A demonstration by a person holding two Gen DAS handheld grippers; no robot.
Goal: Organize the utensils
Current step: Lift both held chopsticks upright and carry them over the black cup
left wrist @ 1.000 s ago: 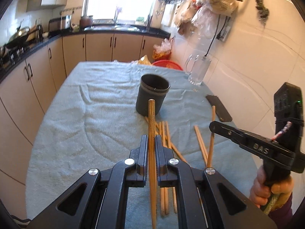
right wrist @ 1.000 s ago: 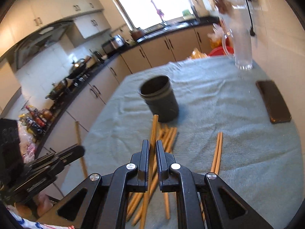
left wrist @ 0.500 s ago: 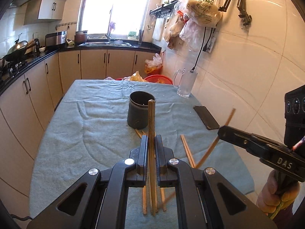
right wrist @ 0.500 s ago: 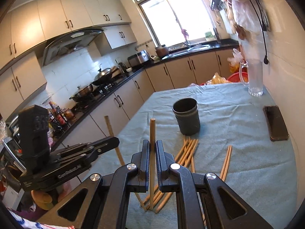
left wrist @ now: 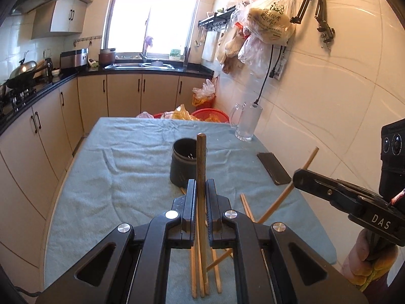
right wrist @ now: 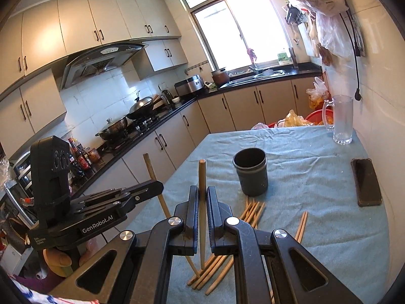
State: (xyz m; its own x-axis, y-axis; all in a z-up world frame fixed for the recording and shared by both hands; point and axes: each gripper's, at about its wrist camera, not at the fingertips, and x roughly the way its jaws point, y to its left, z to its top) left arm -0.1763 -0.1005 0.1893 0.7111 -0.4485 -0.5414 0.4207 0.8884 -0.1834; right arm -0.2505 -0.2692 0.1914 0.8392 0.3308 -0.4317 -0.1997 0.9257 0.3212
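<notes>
My left gripper [left wrist: 200, 190] is shut on a wooden chopstick [left wrist: 201, 157] that stands upright between its fingers. My right gripper [right wrist: 201, 197] is shut on another wooden chopstick [right wrist: 202, 177], also upright. Each gripper shows in the other's view: the right gripper [left wrist: 297, 174] with its slanted chopstick [left wrist: 307, 160], the left gripper [right wrist: 159, 185] with its chopstick [right wrist: 149, 164]. A dark cylindrical holder [left wrist: 184, 163] [right wrist: 250, 174] stands on the table beyond both grippers. Several loose chopsticks [right wrist: 249, 214] lie on the cloth in front of it.
The table wears a pale blue cloth [left wrist: 126, 167]. A black phone [right wrist: 367, 182] lies at the right. A glass mug [right wrist: 341, 119] stands at the far right corner by the tiled wall. Kitchen cabinets and a stove run along the left.
Both grippers have risen and pulled back from the table, each lifting its chopstick off the pile. The chopsticks now stand upright and the holder looks farther away.
</notes>
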